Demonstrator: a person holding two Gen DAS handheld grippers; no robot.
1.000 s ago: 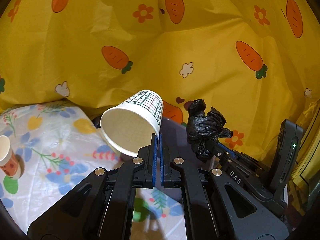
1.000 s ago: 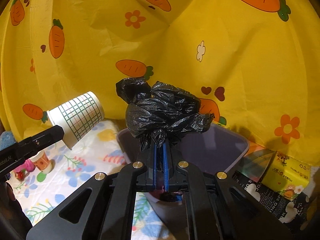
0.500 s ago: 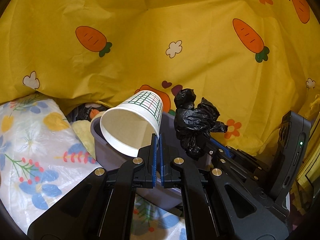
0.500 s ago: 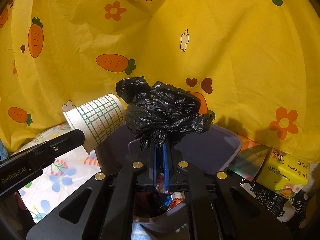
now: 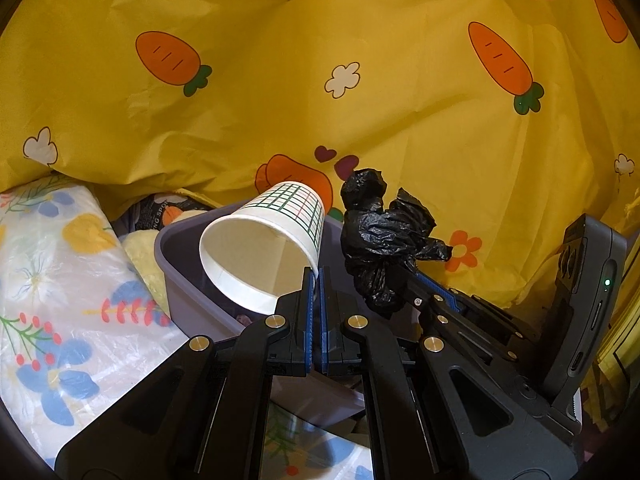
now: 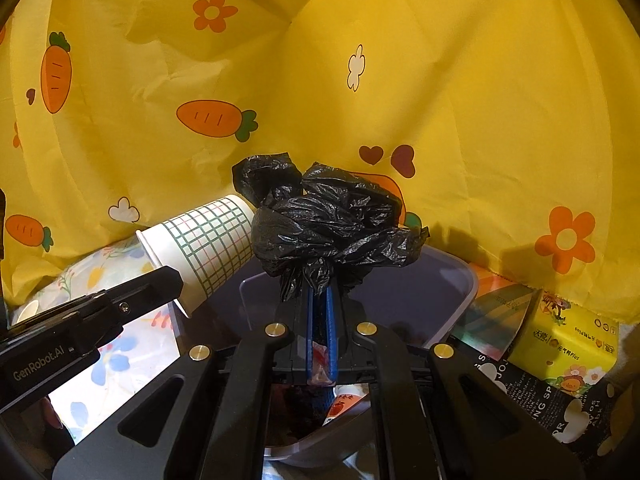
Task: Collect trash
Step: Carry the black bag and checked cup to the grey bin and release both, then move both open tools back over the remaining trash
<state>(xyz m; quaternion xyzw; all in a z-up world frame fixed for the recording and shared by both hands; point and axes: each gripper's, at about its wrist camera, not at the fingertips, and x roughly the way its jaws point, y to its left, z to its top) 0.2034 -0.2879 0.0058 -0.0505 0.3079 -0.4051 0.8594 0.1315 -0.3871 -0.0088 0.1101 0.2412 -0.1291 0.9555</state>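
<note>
Holding a paper cup (image 5: pixel 262 254) by its rim, the left tongs (image 5: pixel 316 280) are pinched tight on the thin wall, the cup tipped on its side with its mouth facing back toward the holder. It hangs over the near left corner of a purple bin (image 5: pixel 180 276). Beside it the right tongs (image 6: pixel 320 300) are clamped on a crumpled black bag (image 6: pixel 328 220), which bunches out above the blue pads and sits over the middle of the bin (image 6: pixel 460 280).

Both pieces look very light. The cup is stiff enough to keep its round shape but would crease if squeezed hard, so the rim, where the rolled edge adds strength, seems the sensible place to hold it. The bag is soft, slick film that gives under any pressure; a pinch on a thick gathered fold, as here, should keep it from sliding out.

Some trash already lies in the bin's bottom. A yellow packet (image 6: pixel 560 336) rests beyond the bin's right edge, on the floral-covered surface (image 5: pixel 60 280).
</note>
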